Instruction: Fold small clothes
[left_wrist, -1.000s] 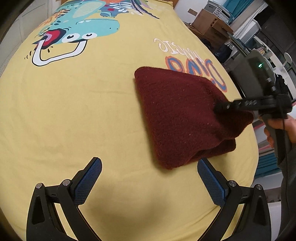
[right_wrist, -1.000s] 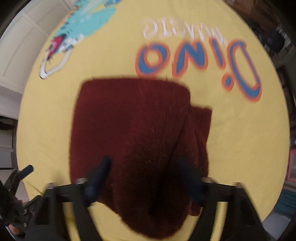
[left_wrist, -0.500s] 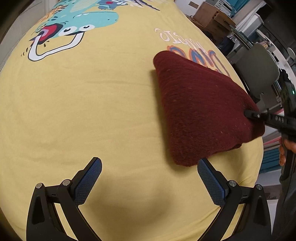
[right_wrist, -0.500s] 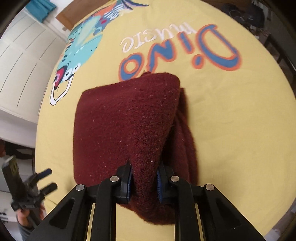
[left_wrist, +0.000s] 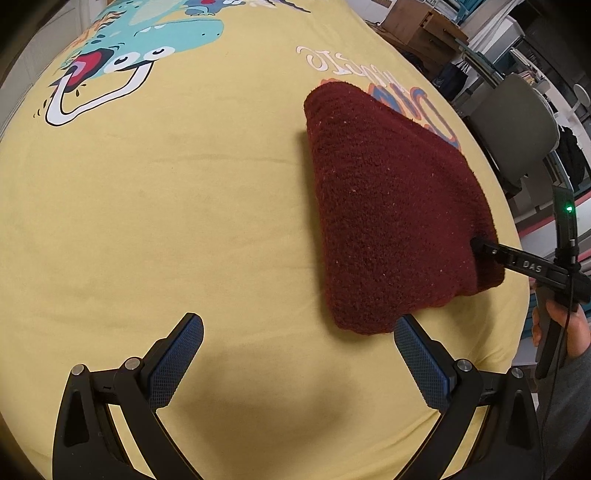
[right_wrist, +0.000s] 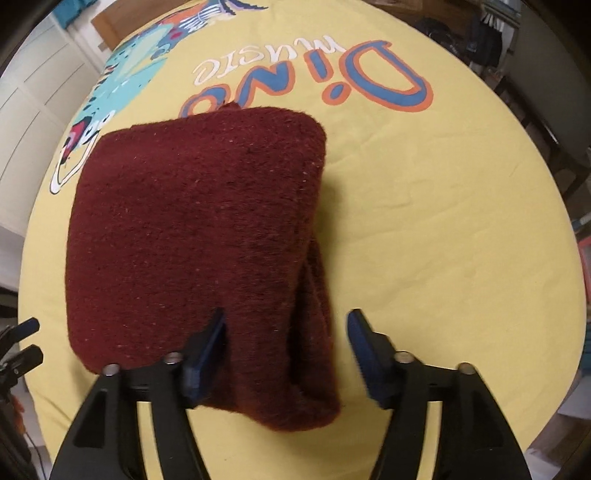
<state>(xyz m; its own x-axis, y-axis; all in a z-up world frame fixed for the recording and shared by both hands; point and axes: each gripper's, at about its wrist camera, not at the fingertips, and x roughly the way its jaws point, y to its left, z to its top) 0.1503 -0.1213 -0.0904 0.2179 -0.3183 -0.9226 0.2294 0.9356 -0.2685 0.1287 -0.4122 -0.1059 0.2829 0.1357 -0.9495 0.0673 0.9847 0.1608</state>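
Right hand-held gripper (right_wrist: 286, 347) just opened over the folded cloth (right_wrist: 192, 236).
Its jaws straddle the cloth's near fold, pads apart; the left hand-held gripper (left_wrist: 297, 354) hangs open beside the cloth, which lies on a yellow sheet (left_wrist: 166, 221).
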